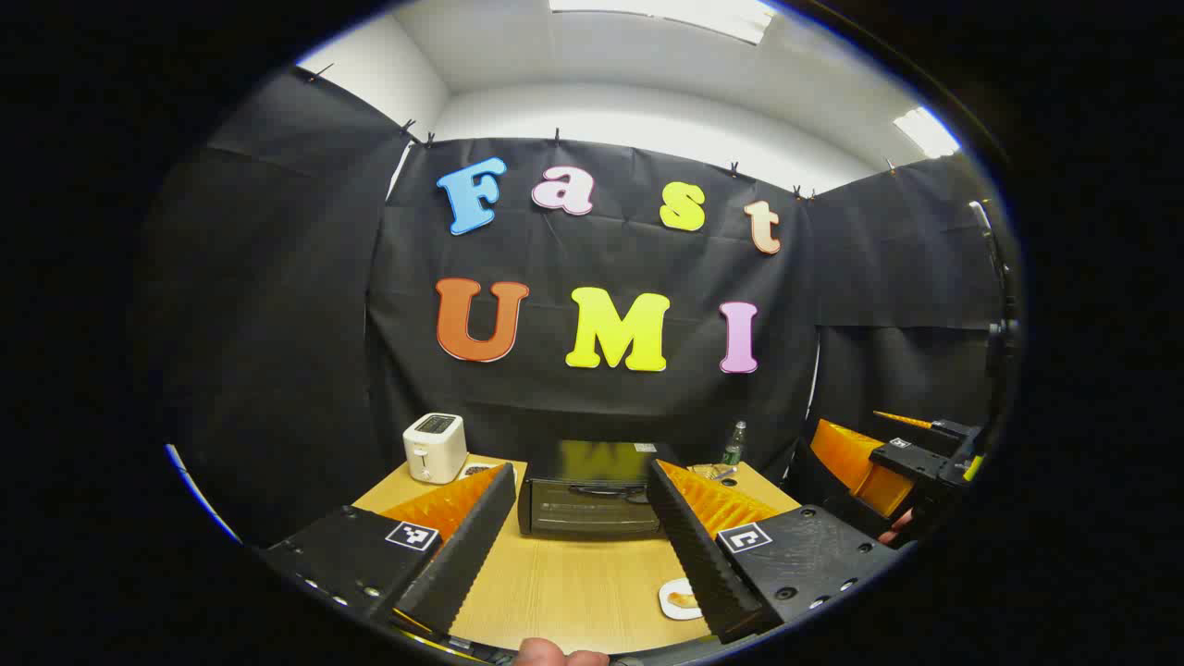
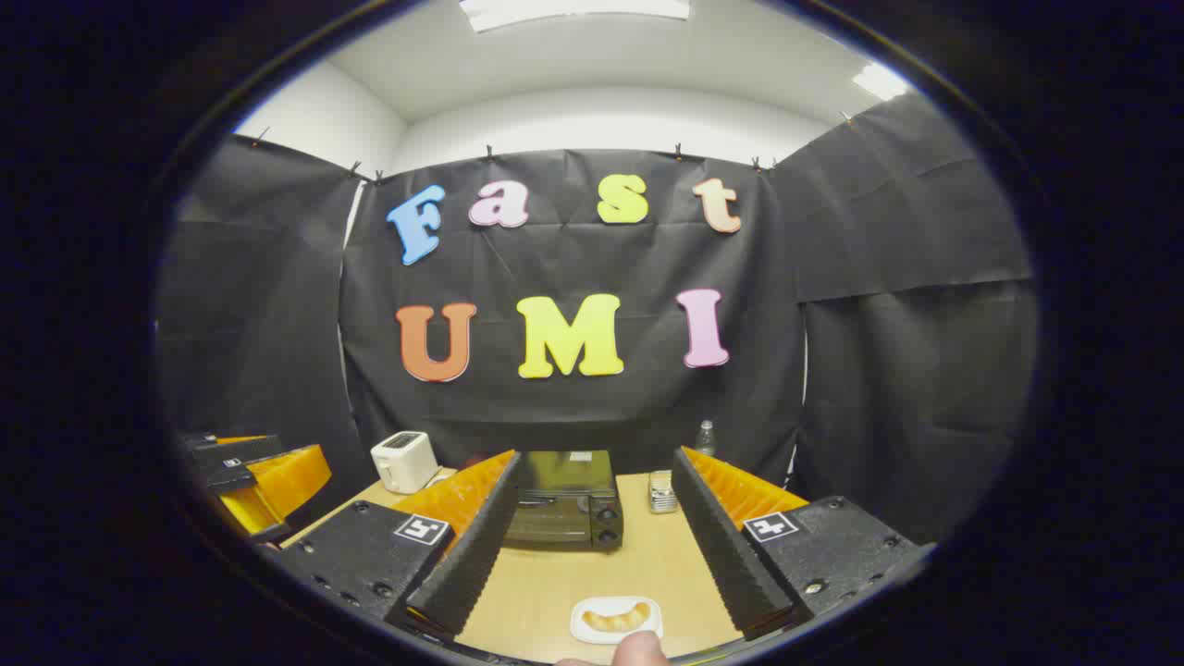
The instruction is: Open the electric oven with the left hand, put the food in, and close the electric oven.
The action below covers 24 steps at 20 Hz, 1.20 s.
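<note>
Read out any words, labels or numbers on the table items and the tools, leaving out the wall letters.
None can be read.
Sticker on the oven top: too small to read.
Bottle label: blurred, unreadable.
Square markers on the left hand-held gripper: black-and-white patterns, no words.
Toaster: no text visible.

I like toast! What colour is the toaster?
White. The toaster shows best in the left gripper view.
</note>
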### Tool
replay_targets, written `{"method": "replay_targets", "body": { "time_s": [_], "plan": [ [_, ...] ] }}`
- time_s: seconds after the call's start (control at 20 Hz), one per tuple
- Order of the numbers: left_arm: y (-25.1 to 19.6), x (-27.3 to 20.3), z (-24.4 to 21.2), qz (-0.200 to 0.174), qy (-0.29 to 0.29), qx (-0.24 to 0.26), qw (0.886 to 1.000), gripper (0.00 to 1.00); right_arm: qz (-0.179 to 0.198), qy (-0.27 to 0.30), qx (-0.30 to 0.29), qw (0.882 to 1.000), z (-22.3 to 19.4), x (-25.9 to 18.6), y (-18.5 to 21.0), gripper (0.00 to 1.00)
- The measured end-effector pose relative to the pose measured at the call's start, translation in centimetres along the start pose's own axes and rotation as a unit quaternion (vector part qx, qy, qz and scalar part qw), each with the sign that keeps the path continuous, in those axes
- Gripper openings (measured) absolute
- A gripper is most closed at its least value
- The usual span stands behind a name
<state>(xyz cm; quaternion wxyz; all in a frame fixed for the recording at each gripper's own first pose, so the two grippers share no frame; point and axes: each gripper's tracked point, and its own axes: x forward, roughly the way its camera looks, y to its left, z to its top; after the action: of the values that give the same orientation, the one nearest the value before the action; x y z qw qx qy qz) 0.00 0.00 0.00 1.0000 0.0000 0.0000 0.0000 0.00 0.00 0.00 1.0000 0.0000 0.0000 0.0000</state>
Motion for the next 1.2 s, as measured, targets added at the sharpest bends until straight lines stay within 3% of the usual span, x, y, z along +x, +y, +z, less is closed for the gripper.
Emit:
{"method": "replay_targets", "body": {
  "time_s": [0.2,0.45,0.9,1.2],
  "plan": [
    [-0.9,0.4,0.4,-0.002,-0.004,-0.009,1.000,0.94,-0.011,0.001,-0.006,1.000,0.1,0.4,-0.9,0.97],
    [-0.9,1.1,0.9,-0.005,-0.017,0.013,1.000,0.94,-0.008,0.008,-0.006,1.000,-0.4,0.8,-0.9,0.98],
    [2.5,2.3,0.0,0.039,0.004,0.019,0.999,0.94,-0.006,-0.001,-0.008,1.000,0.4,2.4,-0.7,0.98],
    [1.9,2.9,0.4,0.036,-0.001,0.020,0.999,0.94,-0.009,0.005,0.001,1.000,0.5,3.1,-1.4,0.97]
  ]
}}
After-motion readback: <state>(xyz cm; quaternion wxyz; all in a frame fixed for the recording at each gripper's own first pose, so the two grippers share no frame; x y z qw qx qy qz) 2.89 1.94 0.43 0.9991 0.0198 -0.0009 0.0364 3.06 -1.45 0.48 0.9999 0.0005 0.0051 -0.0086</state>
